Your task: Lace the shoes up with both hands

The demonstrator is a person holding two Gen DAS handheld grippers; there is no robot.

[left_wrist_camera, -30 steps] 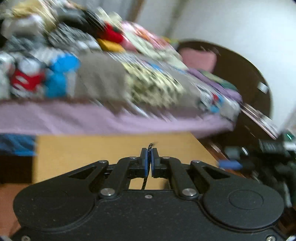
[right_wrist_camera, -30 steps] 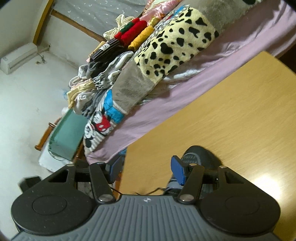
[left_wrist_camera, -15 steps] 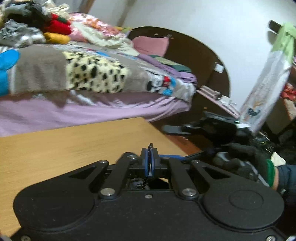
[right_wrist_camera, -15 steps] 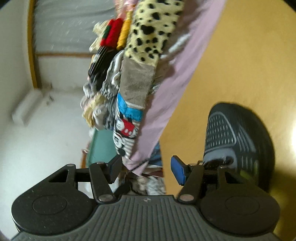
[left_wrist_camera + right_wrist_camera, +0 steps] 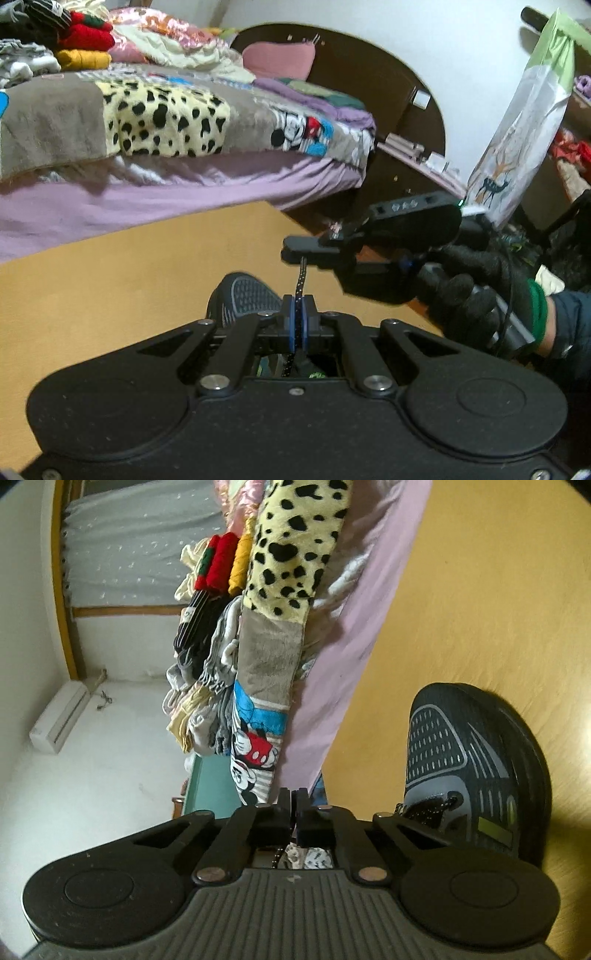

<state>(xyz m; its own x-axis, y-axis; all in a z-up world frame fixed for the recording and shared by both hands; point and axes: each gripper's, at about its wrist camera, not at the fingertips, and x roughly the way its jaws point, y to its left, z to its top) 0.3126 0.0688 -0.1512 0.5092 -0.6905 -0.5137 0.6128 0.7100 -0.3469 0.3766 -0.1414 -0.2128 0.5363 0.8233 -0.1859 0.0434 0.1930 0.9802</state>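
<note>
A dark grey mesh sneaker point(image 5: 245, 295) point(image 5: 476, 760) stands on the wooden table point(image 5: 110, 280). Its black speckled shoelace point(image 5: 301, 277) rises taut between my two grippers. My left gripper point(image 5: 298, 319) is shut on the lace just above the shoe. My right gripper point(image 5: 297, 254), held by a black-gloved hand point(image 5: 476, 295), comes in sideways from the right, its jaws closing with the pads together on the lace's upper end. In the right wrist view the right gripper point(image 5: 294, 803) shows its jaws together, a bit of lace point(image 5: 275, 858) beneath them and the shoe's laced eyelets point(image 5: 428, 808) to the right.
A bed point(image 5: 184, 173) with a purple sheet, patterned blankets and piled clothes runs along the table's far edge. A dark rounded headboard point(image 5: 369, 88), a hanging white and green bag point(image 5: 524, 122) and floor clutter lie beyond the table's right end.
My right gripper went from open to shut, rolled sideways and sank beside the shoe, catching the lace. My left gripper stayed shut on the lace while its view swung right, bringing the shoe in.
</note>
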